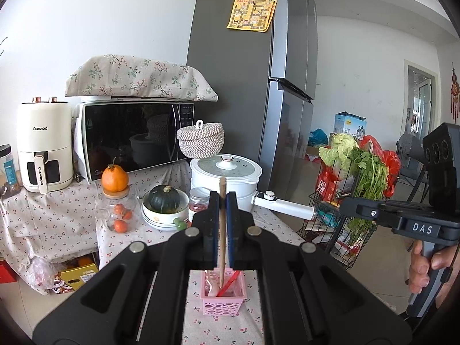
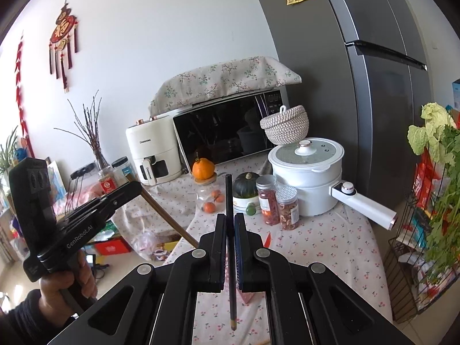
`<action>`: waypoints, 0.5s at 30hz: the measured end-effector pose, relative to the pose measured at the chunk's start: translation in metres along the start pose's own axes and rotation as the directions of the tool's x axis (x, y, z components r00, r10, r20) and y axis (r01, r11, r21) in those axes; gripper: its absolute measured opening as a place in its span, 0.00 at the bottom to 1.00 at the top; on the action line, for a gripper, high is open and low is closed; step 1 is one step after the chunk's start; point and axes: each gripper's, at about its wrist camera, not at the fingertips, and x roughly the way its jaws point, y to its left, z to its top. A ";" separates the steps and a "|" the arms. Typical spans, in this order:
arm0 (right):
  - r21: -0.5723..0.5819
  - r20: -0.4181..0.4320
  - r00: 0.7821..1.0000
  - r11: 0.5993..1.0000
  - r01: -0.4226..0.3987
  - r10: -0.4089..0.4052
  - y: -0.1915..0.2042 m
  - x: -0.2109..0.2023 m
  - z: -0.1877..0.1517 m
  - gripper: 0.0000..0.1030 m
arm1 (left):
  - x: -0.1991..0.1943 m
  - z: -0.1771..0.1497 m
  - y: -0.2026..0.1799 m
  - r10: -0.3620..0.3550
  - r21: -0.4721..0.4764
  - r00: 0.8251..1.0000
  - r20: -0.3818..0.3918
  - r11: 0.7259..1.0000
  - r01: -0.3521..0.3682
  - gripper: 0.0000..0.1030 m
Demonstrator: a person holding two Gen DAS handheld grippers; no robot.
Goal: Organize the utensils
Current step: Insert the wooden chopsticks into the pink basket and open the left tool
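In the left wrist view my left gripper (image 1: pixel 222 198) is shut on a pale wooden chopstick (image 1: pixel 222 238) that stands upright between the blue pads. Directly below it a pink perforated basket (image 1: pixel 224 304) sits on the floral tablecloth and holds a pink fork (image 1: pixel 211 286) and a red stick (image 1: pixel 228 284). In the right wrist view my right gripper (image 2: pixel 230 218) is shut on a black chopstick (image 2: pixel 231 273), also upright, its tip hanging over the cloth. A corner of the pink basket (image 2: pixel 247 296) shows behind the right finger. A hand (image 2: pixel 63 284) holds the left gripper, with the wooden chopstick (image 2: pixel 164 215) slanting out of it.
A white pot (image 2: pixel 307 178) with a long handle (image 2: pixel 365 204), two spice jars (image 2: pixel 277 204), a green squash in a bowl (image 1: pixel 164 201), an orange on a glass jar (image 1: pixel 115 178), a microwave (image 1: pixel 135 138) and an air fryer (image 1: pixel 44 149) crowd the back. A fridge (image 1: pixel 244 86) and a wire basket of greens (image 2: pixel 425 230) stand to the right.
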 end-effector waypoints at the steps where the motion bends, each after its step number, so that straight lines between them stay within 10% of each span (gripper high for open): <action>1: -0.001 0.004 1.000 1.000 -0.001 0.001 0.001 0.001 0.001 0.05 | 0.007 -0.002 0.000 0.006 0.001 1.000 -0.016 1.000 -0.006 0.05; 9: 0.012 0.033 0.999 1.000 -0.007 0.007 0.006 0.017 0.012 0.05 | 0.059 -0.026 0.015 -0.007 -0.051 0.989 -0.149 0.999 0.000 0.06; 13: 0.026 0.031 1.000 1.000 -0.001 0.001 0.007 0.025 0.012 0.05 | 0.070 -0.035 0.024 -0.030 -0.107 0.979 -0.202 0.994 0.008 0.61; 15: 0.028 0.032 0.999 1.000 0.010 -0.011 0.007 0.028 0.012 0.05 | 0.065 -0.035 0.030 -0.035 -0.152 0.978 -0.203 0.988 0.004 0.69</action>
